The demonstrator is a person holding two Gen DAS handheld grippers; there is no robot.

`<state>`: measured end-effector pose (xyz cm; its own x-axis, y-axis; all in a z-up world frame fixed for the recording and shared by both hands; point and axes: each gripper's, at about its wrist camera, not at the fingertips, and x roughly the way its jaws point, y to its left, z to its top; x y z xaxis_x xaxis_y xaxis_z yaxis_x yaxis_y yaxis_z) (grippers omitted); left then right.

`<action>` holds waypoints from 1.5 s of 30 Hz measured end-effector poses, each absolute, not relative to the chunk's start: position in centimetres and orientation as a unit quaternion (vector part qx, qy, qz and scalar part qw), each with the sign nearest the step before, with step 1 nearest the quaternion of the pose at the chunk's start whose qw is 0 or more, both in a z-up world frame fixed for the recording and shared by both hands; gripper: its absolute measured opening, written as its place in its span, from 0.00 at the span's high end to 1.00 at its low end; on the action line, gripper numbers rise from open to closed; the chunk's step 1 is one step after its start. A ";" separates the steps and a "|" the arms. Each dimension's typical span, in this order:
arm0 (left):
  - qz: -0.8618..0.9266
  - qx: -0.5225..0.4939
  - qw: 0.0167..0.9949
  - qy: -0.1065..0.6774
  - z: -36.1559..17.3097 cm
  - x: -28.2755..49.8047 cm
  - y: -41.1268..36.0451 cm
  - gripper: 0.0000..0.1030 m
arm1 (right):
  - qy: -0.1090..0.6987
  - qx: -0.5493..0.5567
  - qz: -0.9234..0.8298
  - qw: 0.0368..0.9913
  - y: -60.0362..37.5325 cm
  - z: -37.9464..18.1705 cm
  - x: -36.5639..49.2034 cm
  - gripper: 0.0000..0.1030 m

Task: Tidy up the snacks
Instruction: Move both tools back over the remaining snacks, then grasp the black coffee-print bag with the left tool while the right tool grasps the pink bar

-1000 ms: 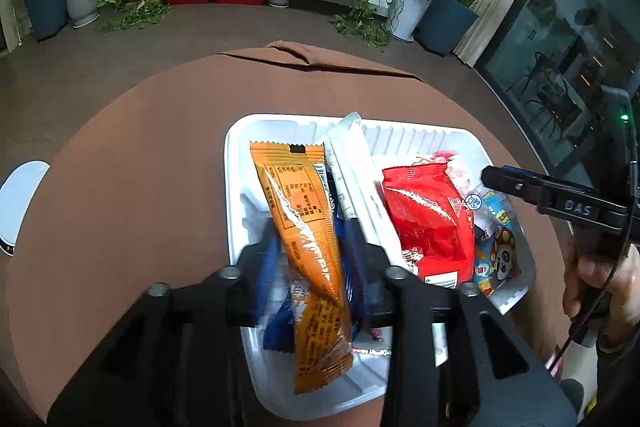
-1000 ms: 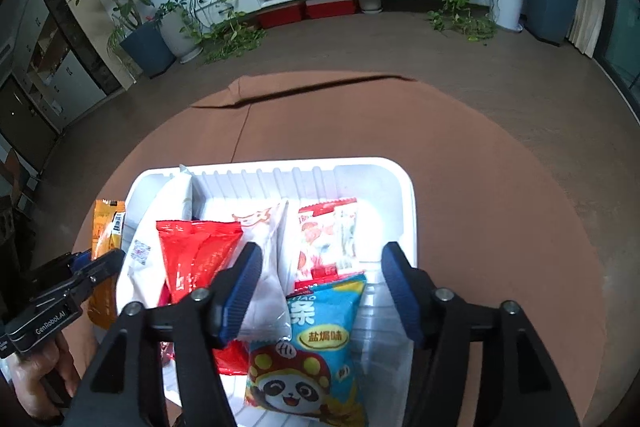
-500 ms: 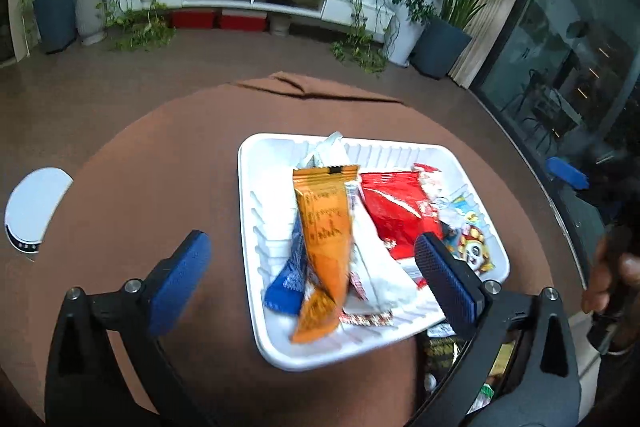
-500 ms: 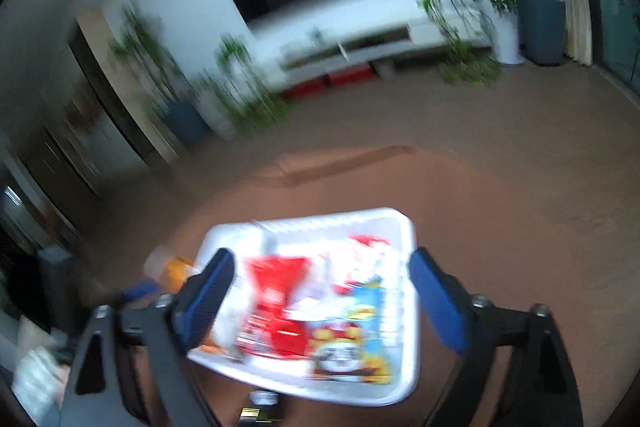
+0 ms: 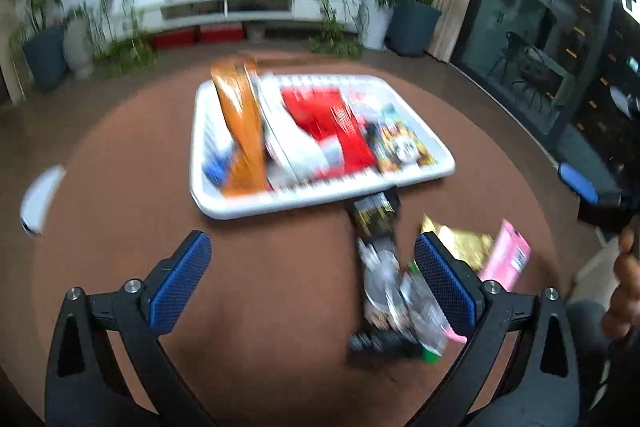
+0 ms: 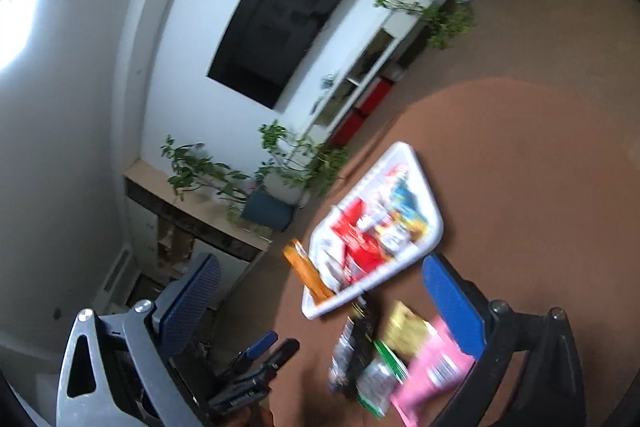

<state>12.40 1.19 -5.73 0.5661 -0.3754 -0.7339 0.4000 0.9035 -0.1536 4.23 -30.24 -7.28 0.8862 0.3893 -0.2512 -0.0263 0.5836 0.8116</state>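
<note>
both grippers have let go and pulled back from the white tray [image 5: 256, 209]: a second ago the left gripper [image 5: 310, 277] was pinched on the orange packet [image 5: 242, 131] and the right gripper [image 6: 320, 303] hung over the panda bag inside the tray, and now each has its jaws spread as wide as they go with nothing between the pads. the orange packet lies in the tray along its left side, its far end poking over the far rim. beside it sit a white packet [image 5: 288, 143], a red bag [image 5: 326, 119] and, by the right rim, the panda bag [image 5: 400, 143], all smeared by motion blur. the tray itself rests on the round brown table [image 5: 120, 187], towards the far side. at the table's near right edge, just off the tray's near right corner, a loose heap of snacks waits: a black and gold pack [image 5: 374, 213] touching the tray rim, silvery wrappers [image 5: 396, 291], a gold packet [image 5: 464, 243] and a pink packet [image 5: 506, 259]. the right wrist view is rolled hard over, so the room leans; a hand [image 5: 622, 291] shows at the right edge of the left view. plants, a white low cabinet and a dark screen line the far wall.
</note>
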 end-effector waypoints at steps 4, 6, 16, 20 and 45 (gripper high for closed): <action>-0.224 0.026 0.865 0.449 -7.8 11.4 -0.3 0.00 | 0.254 0.429 0.098 0.861 -29.6 -9.3 1.2 0.00; -0.235 0.038 0.860 0.451 -8.0 11.2 -1.5 0.00 | 0.277 0.418 0.093 0.860 -29.0 -10.0 0.4 0.00; -0.242 0.141 0.834 0.476 -8.0 13.8 -6.7 0.31 | 0.338 0.339 0.077 0.875 -24.8 -11.5 -1.0 0.03; -0.231 0.158 0.821 0.498 -9.4 15.3 -7.1 0.43 | 0.337 0.318 0.056 0.884 -24.8 -11.5 -1.2 0.03; -0.273 0.167 0.797 0.512 -11.7 16.3 -7.0 0.75 | 0.380 0.276 0.002 0.883 -24.2 -12.7 -1.0 0.03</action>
<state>16.28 -7.03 -11.73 0.3263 -0.2641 -0.9076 0.6069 0.7947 -0.0130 -0.99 -24.20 -12.66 0.7116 0.2138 -0.6693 0.2060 0.8473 0.4896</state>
